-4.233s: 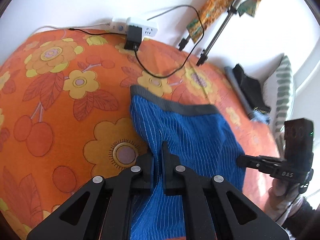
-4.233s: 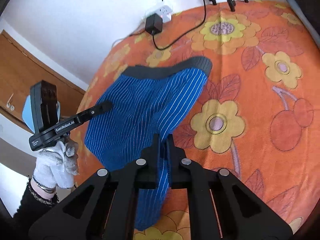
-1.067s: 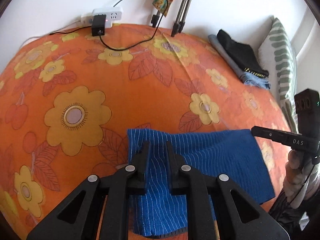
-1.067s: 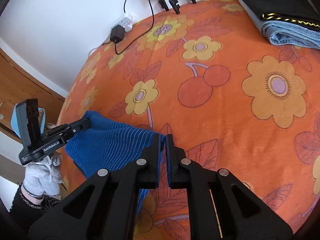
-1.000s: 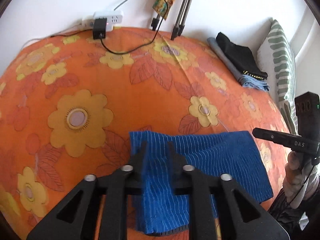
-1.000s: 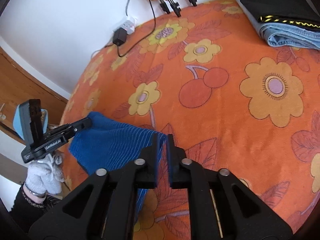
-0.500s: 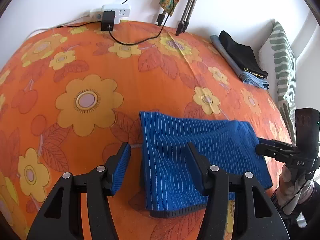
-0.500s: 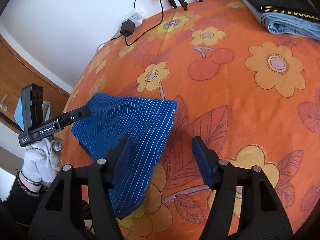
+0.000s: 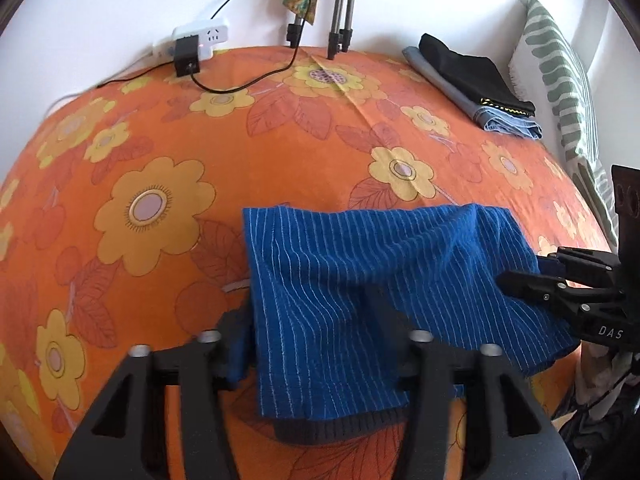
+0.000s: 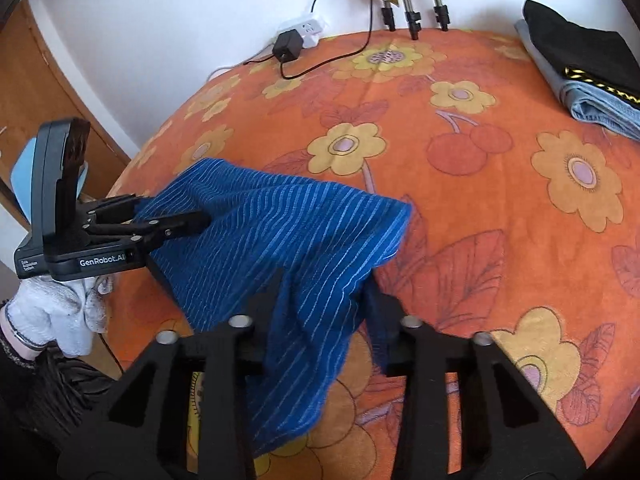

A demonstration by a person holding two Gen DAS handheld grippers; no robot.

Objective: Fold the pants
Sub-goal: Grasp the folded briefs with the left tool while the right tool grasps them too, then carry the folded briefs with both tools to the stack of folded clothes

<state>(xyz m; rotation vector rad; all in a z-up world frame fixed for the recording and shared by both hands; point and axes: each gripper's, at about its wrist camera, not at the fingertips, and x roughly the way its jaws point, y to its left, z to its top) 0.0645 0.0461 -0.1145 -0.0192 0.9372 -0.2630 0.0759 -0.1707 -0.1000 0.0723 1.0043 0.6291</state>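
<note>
The blue striped pants (image 9: 340, 280) lie folded over on the orange flowered bed cover (image 9: 160, 160), grey waistband (image 9: 340, 428) at the near edge. My left gripper (image 9: 316, 332) is open, its fingers on either side of the cloth's near left part. My right gripper (image 10: 324, 300) is open too, straddling the right corner of the pants (image 10: 280, 232). Each gripper shows in the other's view: the right one (image 9: 520, 276) at the cloth's right edge, the left one (image 10: 176, 220) at the cloth's left edge.
A stack of folded dark and denim clothes (image 9: 476, 84) lies at the far right beside a striped pillow (image 9: 560, 72). A power strip with charger and cable (image 9: 192, 44) and tripod legs (image 9: 340, 20) stand at the back wall. A wooden door (image 10: 48, 92) is at the left.
Both grippers were shut on the pants, carried the fold toward the near edge and laid it down. In the last half second both opened and let go; the cloth now rests on the bed.
</note>
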